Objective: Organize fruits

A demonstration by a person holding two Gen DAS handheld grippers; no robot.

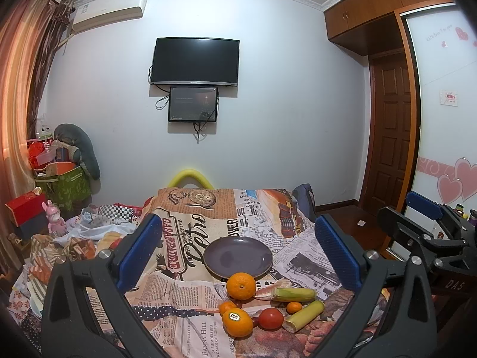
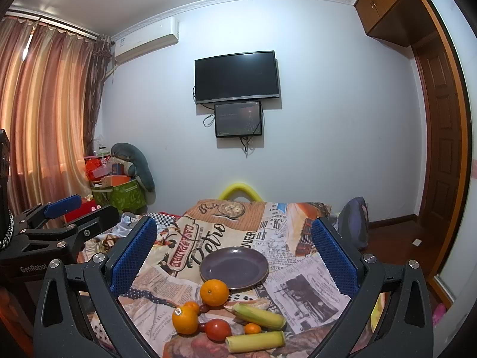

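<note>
An empty purple plate (image 1: 238, 256) (image 2: 234, 266) sits on a newspaper-print cloth (image 1: 190, 271). In front of it lie a big orange (image 1: 241, 285) (image 2: 214, 292), an orange with a sticker (image 1: 237, 322) (image 2: 184, 319), a red tomato (image 1: 270, 318) (image 2: 217, 329), small tangerines (image 1: 294, 307), and two corn pieces (image 1: 290, 294) (image 2: 258, 315). My left gripper (image 1: 238, 253) is open and empty above the fruit. My right gripper (image 2: 235, 256) is open and empty too; it also shows in the left wrist view (image 1: 423, 223).
The cloth covers a raised table over a cluttered bed (image 1: 74, 238). Boxes and a green bag (image 1: 64, 185) stand at the back left by curtains. A TV (image 1: 195, 61) hangs on the wall. A wooden door (image 1: 387, 137) and wardrobe are on the right.
</note>
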